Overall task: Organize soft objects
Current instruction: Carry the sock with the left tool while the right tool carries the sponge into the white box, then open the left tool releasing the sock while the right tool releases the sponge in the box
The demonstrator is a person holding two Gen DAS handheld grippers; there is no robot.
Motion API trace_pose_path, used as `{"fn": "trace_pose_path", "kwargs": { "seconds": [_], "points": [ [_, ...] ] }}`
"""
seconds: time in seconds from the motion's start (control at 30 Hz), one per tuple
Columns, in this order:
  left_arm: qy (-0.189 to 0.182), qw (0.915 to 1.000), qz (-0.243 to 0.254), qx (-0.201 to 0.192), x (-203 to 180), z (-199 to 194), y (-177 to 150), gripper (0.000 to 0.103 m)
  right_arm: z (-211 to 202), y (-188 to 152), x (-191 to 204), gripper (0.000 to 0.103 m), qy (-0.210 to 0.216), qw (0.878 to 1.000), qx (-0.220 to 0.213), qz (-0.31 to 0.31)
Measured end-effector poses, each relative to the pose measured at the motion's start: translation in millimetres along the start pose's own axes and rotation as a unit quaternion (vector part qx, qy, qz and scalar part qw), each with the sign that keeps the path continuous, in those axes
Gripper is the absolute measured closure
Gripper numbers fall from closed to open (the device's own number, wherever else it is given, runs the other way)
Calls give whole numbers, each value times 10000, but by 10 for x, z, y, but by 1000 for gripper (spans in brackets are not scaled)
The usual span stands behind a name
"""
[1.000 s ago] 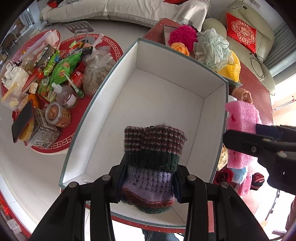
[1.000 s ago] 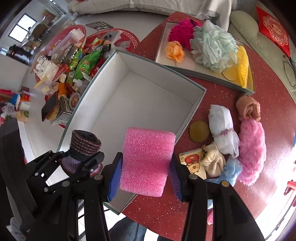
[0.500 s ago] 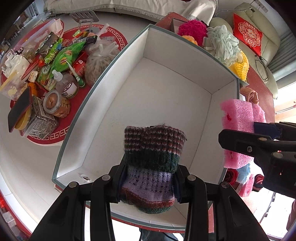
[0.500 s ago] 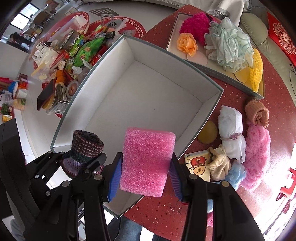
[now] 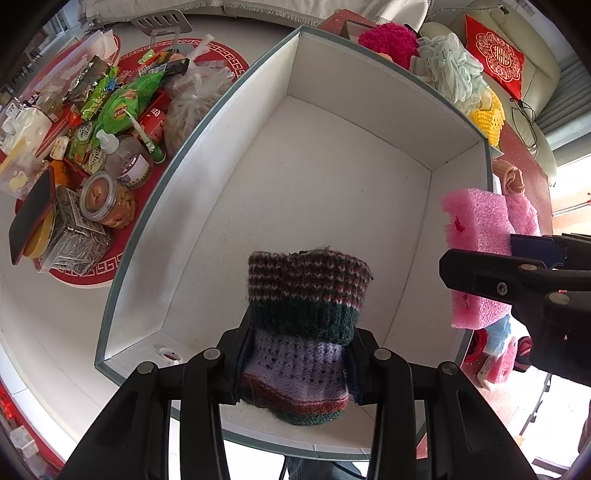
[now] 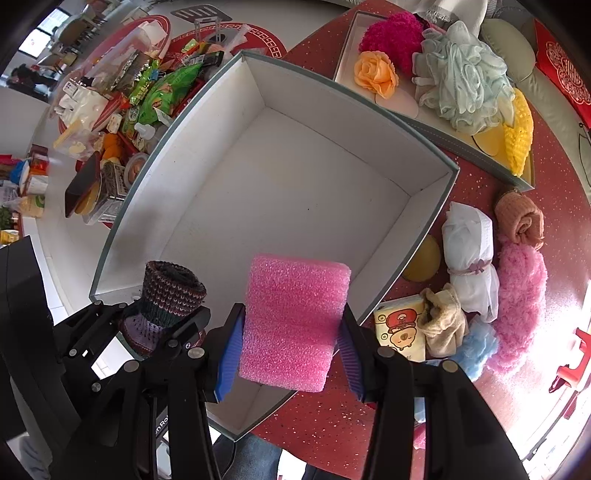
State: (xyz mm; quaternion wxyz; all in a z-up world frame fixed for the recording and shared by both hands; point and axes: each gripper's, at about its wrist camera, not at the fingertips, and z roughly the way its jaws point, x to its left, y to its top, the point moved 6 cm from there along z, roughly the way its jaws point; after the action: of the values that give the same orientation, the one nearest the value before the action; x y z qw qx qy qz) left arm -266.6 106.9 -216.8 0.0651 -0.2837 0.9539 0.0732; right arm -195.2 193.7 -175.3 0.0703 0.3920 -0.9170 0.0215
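pointing almost straight down, the left gripper (image 5: 295,360) has its jaws pressed in on a rolled knitted piece (image 5: 304,325), striped in maroon, dark green and lilac; the roll's long axis runs along the fingers, its open maroon end facing down into the white box (image 5: 332,166) below. the right gripper (image 6: 291,345) likewise aims downward and squeezes a pink foam block (image 6: 293,321) between its blue pads (image 6: 229,354), the block's long axis also running along the fingers, its far end out past the tips. the roll hangs over the near end of the box floor, while the foam block hangs over the box's near right corner, just beside the roll; neither touches the floor that i can tell. the box is a deep rectangular carton with grey-green outer walls, standing on a red speckled table (image 6: 565,229). to its right on the table lie soft things in a cluster: a white bundle (image 6: 469,258), a peach roll (image 6: 521,219), a fluffy pink piece (image 6: 521,302) and a tissue pack (image 6: 400,328). behind the box a shallow tray (image 6: 347,55) carries an orange fabric rose (image 6: 376,74), a magenta pompom (image 6: 393,35) and a pale green mesh puff (image 6: 465,77). left of the box, lower down, a red round mat (image 5: 88,273) on the pale floor is heaped with snack bags and jars.
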Motion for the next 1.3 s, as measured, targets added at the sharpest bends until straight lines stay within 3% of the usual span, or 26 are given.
{"fn": "trace_pose_path", "kwargs": {
  "seconds": [0.37,0.5,0.67,0.83,0.9,0.93,1.0,1.07,1.17,1.3],
  "points": [
    [8,9993,182,336,60,279,-86,61,217,5,63,51,-96,9997,219,-4],
    [113,9977,493,449,95,390,-124,61,371,-14,90,51,-125,9990,425,3],
    [340,9955,562,684,377,525,-177,61,569,-106,190,49,-94,9973,732,59],
    [399,9949,600,701,592,484,-220,57,585,-183,472,50,13,9968,725,-325],
    [279,9963,455,677,601,431,-222,44,571,-187,539,48,57,9970,671,-378],
    [182,9970,396,635,577,396,-221,39,556,-186,549,41,63,9972,639,-392],
    [-124,9979,286,563,467,315,-230,11,493,-174,554,24,64,9978,503,-430],
    [-221,9991,198,318,385,234,-230,1,378,-132,589,8,117,9983,246,-520],
    [-285,9995,-93,90,338,147,-236,1,226,-92,560,0,-222,9971,-97,-721],
    [-407,9983,-411,-15,448,14,-193,1,55,-147,431,0,-22,9983,-321,-483]
  ]
}}
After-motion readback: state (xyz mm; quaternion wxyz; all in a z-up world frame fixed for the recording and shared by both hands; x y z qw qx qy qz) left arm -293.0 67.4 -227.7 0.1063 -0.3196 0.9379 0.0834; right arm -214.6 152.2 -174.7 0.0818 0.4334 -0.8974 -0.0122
